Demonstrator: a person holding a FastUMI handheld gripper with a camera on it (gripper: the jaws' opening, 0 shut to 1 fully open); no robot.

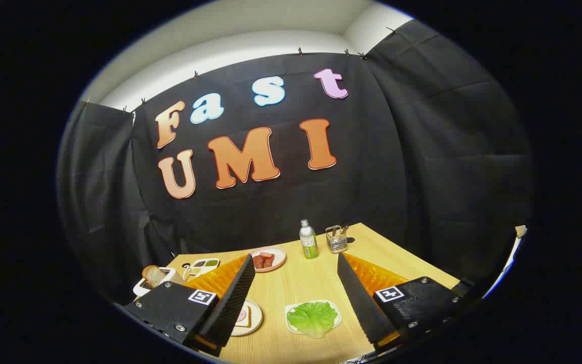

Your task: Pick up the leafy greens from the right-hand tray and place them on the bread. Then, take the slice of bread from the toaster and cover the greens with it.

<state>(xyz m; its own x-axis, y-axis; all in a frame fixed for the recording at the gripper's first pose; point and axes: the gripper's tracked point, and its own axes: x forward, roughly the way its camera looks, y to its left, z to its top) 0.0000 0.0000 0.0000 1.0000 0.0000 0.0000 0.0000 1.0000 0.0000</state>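
My gripper is held above the wooden table, open, with nothing between its fingers. A green lettuce leaf lies on a small white tray below and between the fingers, nearer the right finger. Left of it, partly hidden behind the left finger, is a white plate bearing a slice of bread with something pink on it. A white toaster with a bread slice sticking up out of it stands at the table's far left, beyond the left finger.
A plate of red meat pieces sits beyond the fingers at mid table. A green-labelled bottle and a small clear holder with utensils stand toward the back. A divided dish of seasonings lies near the toaster.
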